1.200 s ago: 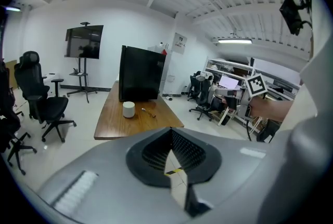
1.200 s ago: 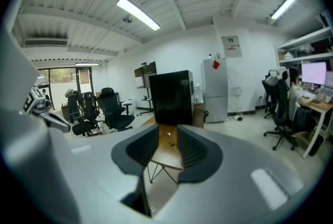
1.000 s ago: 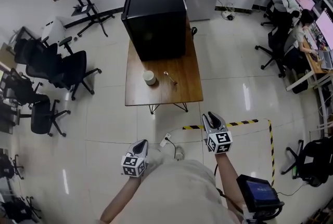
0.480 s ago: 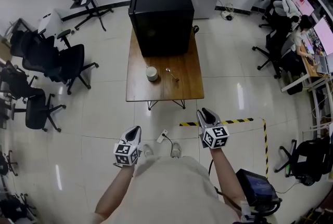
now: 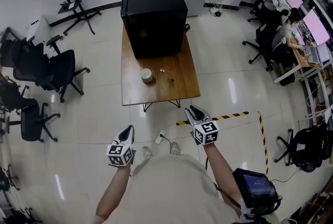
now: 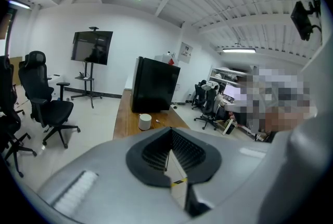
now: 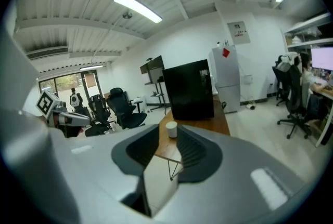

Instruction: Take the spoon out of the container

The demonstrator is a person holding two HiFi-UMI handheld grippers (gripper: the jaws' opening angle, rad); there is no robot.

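Observation:
A white cup-like container (image 5: pixel 146 75) stands on the wooden table (image 5: pixel 156 94), in front of a black cabinet (image 5: pixel 153 15). The spoon (image 5: pixel 166 74) lies on the tabletop just right of the container, outside it. Both grippers hang over the floor, well short of the table's near edge. My left gripper (image 5: pixel 125 132) has its tips together and holds nothing. My right gripper (image 5: pixel 194 112) is open and empty. In the left gripper view the container (image 6: pixel 145 121) shows far beyond my left gripper (image 6: pixel 167 147). In the right gripper view the container (image 7: pixel 171 129) stands between the pads of my right gripper (image 7: pixel 166 151).
Office chairs (image 5: pixel 52 69) stand left of the table. Yellow-black tape (image 5: pixel 229 115) and a power strip with cable (image 5: pixel 161 137) lie on the tiled floor between me and the table. A person sits at desks (image 5: pixel 291 20) at the far right.
In the head view both grippers have drifted a little to the left and upward, and the view has swung slightly. The spoon and container have not moved.

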